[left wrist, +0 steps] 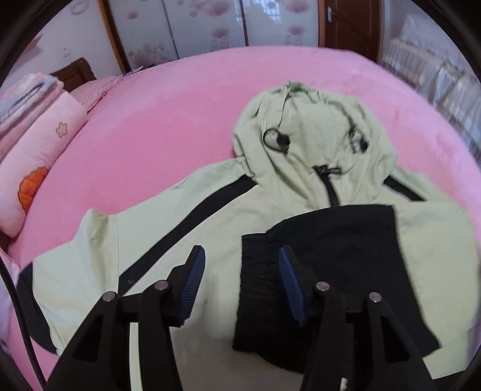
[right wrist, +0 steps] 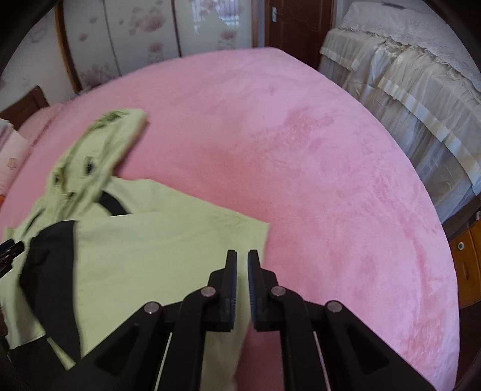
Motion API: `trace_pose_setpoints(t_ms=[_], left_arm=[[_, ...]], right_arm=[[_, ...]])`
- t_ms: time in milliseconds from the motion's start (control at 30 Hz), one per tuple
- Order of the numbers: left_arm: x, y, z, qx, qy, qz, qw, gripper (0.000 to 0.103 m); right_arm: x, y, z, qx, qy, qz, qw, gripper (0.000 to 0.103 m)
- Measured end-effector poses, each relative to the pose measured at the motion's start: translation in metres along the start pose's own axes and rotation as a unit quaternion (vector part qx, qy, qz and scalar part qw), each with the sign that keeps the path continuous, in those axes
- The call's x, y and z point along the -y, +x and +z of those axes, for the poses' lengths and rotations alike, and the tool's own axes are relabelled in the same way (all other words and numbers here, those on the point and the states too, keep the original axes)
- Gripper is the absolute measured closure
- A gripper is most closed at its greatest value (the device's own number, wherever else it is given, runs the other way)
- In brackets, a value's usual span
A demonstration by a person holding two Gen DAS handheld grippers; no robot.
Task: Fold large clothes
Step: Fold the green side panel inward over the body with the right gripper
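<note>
Entry: fold roughly at its midpoint, by my reading.

Your pale green hooded jacket (left wrist: 186,228) lies front-up on the pink bed cover (left wrist: 168,114), hood (left wrist: 303,126) pointing away from you toward the wardrobe doors (left wrist: 192,24). One black-cuffed sleeve (left wrist: 327,258) is already folded in across the chest, its cuff end nearest you. The other sleeve (left wrist: 72,258) looks still spread out to the side, toward the pillow (left wrist: 36,156).

Your left gripper (left wrist: 242,264) hangs above the folded sleeve with its jaws spread; nothing is between the blue pads (left wrist: 194,288) (the cloth lies below them, not in them).

Your right gripper (right wrist: 242,261) has its jaws pressed almost together, a thin slit showing, and no cloth pinched. It sits over the jacket's outer edge (right wrist: 258,237), where green meets pink.

Done, as far as visible: one sleeve in. Left, in my judgement: bring the spread sleeve across, fold the hood down, then double the body. Hem is out of view, so I cannot tell its state.
</note>
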State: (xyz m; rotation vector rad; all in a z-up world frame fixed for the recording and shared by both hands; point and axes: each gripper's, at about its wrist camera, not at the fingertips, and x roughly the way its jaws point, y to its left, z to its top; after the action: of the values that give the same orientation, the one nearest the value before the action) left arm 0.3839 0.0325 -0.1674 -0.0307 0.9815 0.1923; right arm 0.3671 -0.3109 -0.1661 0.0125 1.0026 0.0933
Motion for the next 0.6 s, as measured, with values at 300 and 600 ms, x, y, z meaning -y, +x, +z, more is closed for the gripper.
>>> trace_pose_setpoints(t_ms=[300, 600], left_arm=[[0.035, -0.010, -0.047, -0.010, -0.052, -0.034, 0.9980, 0.053], [0.016, 0.023, -0.080, -0.044, -0.072, 0.021, 0.9962, 0.051]], right_arm=[[-0.087, -0.008, -0.061, -0.002, -0.053, 0.049, 0.997, 0.096], [0.001, 0.010, -0.086, -0.028, 0.014, -0.007, 0.999, 0.103]])
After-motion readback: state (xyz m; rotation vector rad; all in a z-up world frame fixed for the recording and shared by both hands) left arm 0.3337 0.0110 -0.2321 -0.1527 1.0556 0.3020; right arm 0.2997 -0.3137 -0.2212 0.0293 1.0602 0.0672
